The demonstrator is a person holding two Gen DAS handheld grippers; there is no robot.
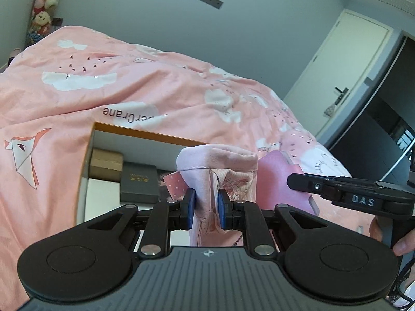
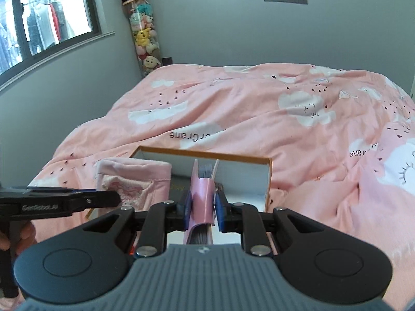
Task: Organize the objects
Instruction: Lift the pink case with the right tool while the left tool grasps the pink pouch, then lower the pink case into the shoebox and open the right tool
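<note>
Left gripper (image 1: pixel 205 211) clamped on pale-pink fabric drawstring pouch (image 1: pixel 220 171), held above orange-rimmed white cardboard box (image 1: pixel 145 131) | right gripper (image 2: pixel 202 208) clamped on pink-covered notebook (image 2: pixel 201 197), above box too | advise: lower notebook upright; clear box rim | open room near box's right wall; dark flat case (image 1: pixel 140 182) fills left

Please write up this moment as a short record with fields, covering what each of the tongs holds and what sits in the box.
left tongs: shut on the pink fabric pouch, held upright with its mouth open
right tongs: shut on the pink notebook, held on edge, pages visible
box: open, orange-rimmed, resting on the pink bedspread
box contents: dark grey case, brown cardboard box
positions: pouch and notebook side by side above the box
background: plush toys in the corner
</note>
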